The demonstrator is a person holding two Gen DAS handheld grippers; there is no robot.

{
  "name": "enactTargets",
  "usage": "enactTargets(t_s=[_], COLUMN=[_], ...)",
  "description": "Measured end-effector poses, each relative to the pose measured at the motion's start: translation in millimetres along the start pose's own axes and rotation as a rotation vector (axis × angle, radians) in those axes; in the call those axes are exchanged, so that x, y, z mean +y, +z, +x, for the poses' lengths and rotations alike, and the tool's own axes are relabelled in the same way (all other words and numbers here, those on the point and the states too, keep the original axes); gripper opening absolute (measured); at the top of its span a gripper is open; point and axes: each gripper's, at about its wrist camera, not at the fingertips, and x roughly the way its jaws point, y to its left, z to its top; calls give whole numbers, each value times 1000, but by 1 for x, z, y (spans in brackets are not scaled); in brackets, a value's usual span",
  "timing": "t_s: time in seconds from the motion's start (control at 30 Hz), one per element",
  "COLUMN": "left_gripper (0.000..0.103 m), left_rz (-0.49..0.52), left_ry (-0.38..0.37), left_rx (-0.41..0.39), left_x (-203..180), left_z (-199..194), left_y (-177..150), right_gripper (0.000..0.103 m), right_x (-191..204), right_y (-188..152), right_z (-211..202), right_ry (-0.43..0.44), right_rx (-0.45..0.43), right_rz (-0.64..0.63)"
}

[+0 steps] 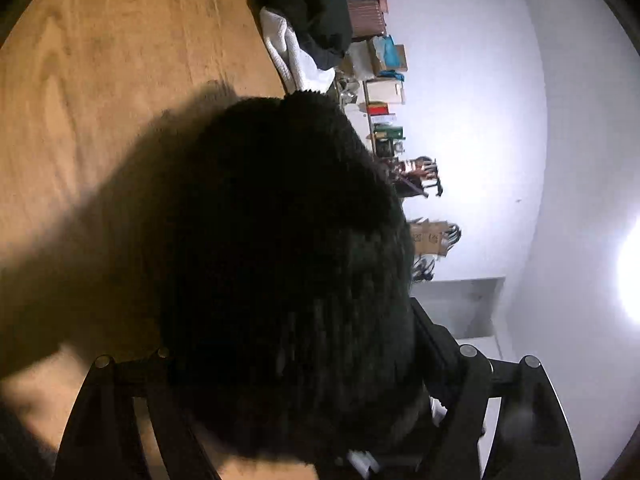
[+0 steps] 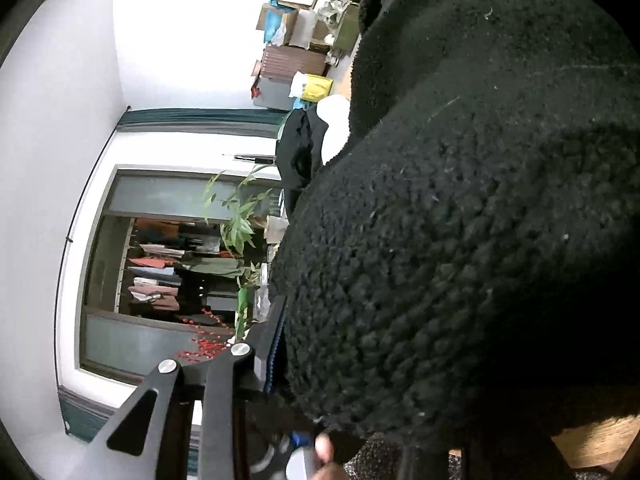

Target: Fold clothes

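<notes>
A black fleece garment [image 1: 280,260] hangs lifted over the wooden table [image 1: 120,80] and casts a broad shadow on it. My left gripper [image 1: 308,328] is shut on the garment. Only one of its fingers [image 1: 432,332] shows, the other is buried in the pile. In the right wrist view the same fleece [image 2: 460,220] fills the right half of the frame. My right gripper [image 2: 360,328] is clamped on its edge, with one finger [image 2: 276,336] showing beside the cloth. A sliver of table [image 2: 600,436] shows below the fleece.
A pile of other clothes sits at the table's far edge, a black garment [image 1: 312,16] over a white one [image 1: 288,56]. Boxes and clutter [image 1: 384,80] line the white wall beyond. The right wrist view shows a window [image 2: 160,264], a plant [image 2: 236,220] and a person's hand [image 2: 324,452].
</notes>
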Motion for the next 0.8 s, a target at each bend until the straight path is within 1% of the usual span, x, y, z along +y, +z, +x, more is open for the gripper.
enactTargets(t_s=[0.1,0.13,0.17,0.2,0.23,0.27,0.3,0.4,0.47,0.5,0.57,0.63,0.67,0.77,0.8], left_gripper=[83,83,73,59,56,51,47,44,43,43,43,43,43,43,43], left_rz=[-26,-31,-36,-41,-51,-62,-57,-19,5,12,28,57,72,74,74], left_ry=[16,26,37,47,60,73,77,69,53,33,-2,-10,-5,4,9], left_rx=[-42,-57,-72,-87,-78,-63,-47,-11,3,16,37,44,44,41,39], left_x=[-4,-7,-10,-13,-16,-19,-22,-33,-42,-45,-52,-59,-61,-61,-60], left_z=[15,16,16,17,18,18,18,14,12,13,13,9,7,4,4], left_y=[4,3,3,3,4,6,7,3,-3,-6,-12,-17,-19,-22,-23], right_gripper=[41,46,50,63,82,92,98,98,99,99,99,98,98,99,99], right_x=[3,4,5,5,2,-2,-6,-23,-47,-60,-83,-101,-104,-107,-114], right_y=[-1,-1,-2,-2,-4,-7,-11,-17,-12,-9,7,24,32,59,68], right_z=[3,5,6,6,4,-2,-15,-63,-105,-126,-164,-200,-214,-251,-258], right_ry=[4,5,6,9,17,8,-49,-299,-394,-430,-415,-412,-445,-518,-502], right_rx=[5,7,8,14,35,58,76,39,-56,-104,-213,-322,-364,-468,-467], right_rz=[-10,-13,-17,-16,-2,4,-16,-117,-65,-30,69,139,133,102,132])
